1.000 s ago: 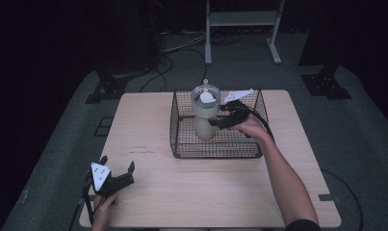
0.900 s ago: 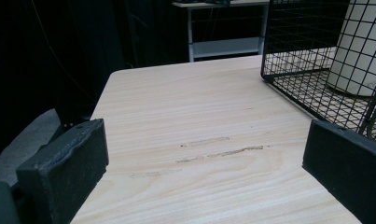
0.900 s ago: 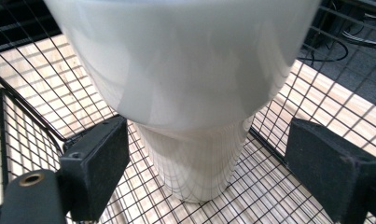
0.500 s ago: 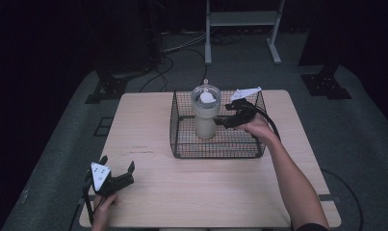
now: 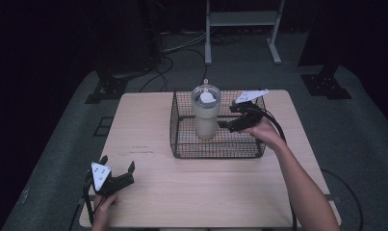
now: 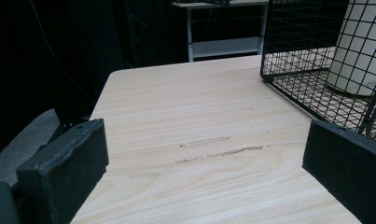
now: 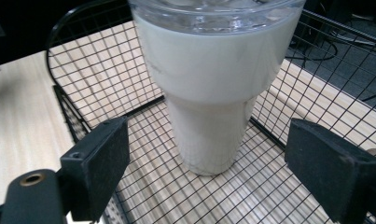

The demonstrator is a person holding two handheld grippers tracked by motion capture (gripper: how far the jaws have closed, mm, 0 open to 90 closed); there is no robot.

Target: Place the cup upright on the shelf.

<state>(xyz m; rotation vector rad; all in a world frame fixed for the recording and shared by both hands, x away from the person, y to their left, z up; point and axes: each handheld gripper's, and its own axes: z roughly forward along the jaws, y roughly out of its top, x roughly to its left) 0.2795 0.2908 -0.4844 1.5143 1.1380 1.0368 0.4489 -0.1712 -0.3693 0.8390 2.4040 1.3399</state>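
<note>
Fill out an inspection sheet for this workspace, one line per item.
Surface: pale wood table, faint scuff marks.
Job's things: cream tumbler with clear lid, upright inside the black wire basket.
Clutter: nothing seen.
Grippers: right gripper open, inside the basket beside the tumbler, not touching it; left gripper open, low over the table's near left corner.
Cables: one trails from each gripper; more lie on the floor behind the table.
Surroundings: dark room, grey floor, metal stand behind.

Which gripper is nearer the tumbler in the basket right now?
Right. The right gripper, jaws open, sits just beside the tumbler inside the wire basket; the left gripper rests far off near the table's front-left corner.
</note>
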